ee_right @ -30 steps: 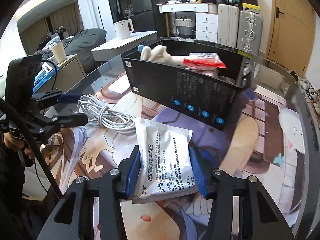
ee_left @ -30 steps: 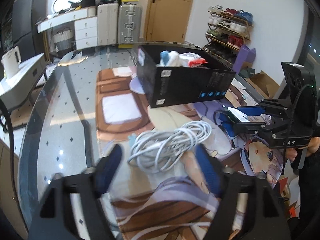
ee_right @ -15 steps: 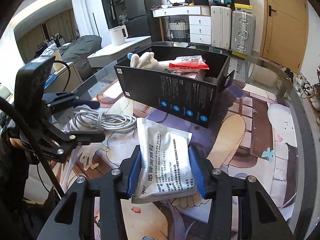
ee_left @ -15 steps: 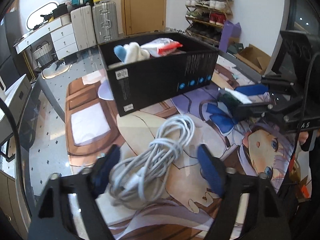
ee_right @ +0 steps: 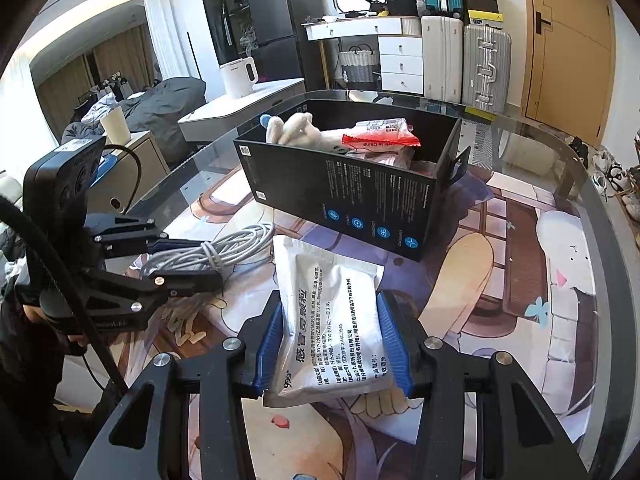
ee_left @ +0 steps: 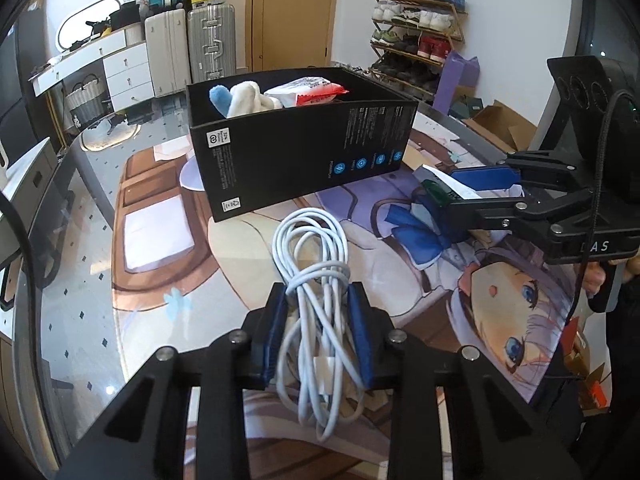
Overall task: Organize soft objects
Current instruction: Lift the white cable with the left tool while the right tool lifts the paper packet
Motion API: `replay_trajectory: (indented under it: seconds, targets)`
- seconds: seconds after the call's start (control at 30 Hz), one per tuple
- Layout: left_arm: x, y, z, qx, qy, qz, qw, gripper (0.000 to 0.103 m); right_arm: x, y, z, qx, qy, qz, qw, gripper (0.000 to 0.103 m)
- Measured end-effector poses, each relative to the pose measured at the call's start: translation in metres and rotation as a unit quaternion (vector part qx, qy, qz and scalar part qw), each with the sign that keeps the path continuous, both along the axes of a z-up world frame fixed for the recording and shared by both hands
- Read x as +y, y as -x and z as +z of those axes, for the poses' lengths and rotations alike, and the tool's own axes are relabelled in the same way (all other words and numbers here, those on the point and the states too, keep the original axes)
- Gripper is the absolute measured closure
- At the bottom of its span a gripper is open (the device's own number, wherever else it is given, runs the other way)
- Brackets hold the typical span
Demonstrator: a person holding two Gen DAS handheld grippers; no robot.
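Box [ee_left: 304, 152], black and open-topped, stands mid-surface [ee_left: 80, 240] already holding a plush toy [ee_left: 240, 98] and a red-edged packet [ee_right: 380, 132]. Left claw [ee_left: 316, 330] is clenched on the white cable [ee_left: 316, 280]; loose loops hanging below could snag the box wall. Right claw [ee_right: 330, 344] grips a white pouch [ee_right: 328, 304], which is slick and may slide out.

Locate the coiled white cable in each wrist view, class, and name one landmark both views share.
Left wrist view: the coiled white cable sits bottom centre, pinched between the left gripper fingers, its loops reaching toward the box.
Right wrist view: the cable lies at middle left, clamped in the left gripper, beside the white foil sachet.
Shared landmark: the open black cardboard box of soft items.
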State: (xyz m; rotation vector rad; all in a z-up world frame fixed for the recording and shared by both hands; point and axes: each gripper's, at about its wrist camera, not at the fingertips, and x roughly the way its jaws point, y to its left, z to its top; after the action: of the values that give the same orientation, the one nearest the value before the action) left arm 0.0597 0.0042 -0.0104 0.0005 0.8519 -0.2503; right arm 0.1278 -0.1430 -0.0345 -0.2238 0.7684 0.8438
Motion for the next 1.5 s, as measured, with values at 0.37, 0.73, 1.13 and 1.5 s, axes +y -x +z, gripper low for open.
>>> replay_trajectory:
  seconds: [0.37, 0.73, 1.13, 1.5]
  targets:
    - [0.007, 0.008, 0.028, -0.040, 0.019, 0.023, 0.9988, 0.076, -0.003, 0.008, 0.019, -0.023, -0.020, -0.008, 1.000, 0.056]
    - [0.013, 0.007, 0.049, -0.066, 0.031, 0.023, 0.9971, 0.081, -0.010, 0.008, 0.040, -0.043, -0.029, -0.021, 0.998, 0.056]
    - [0.025, 0.005, 0.019, -0.018, 0.063, 0.052, 0.9965, 0.051, -0.012, 0.008, 0.040, -0.042, -0.025, -0.027, 0.998, 0.056]
    - [-0.004, -0.031, 0.007, 0.023, 0.073, 0.065, 0.9949, 0.049, -0.017, 0.004, 0.037, -0.038, -0.024, -0.033, 0.998, 0.056]
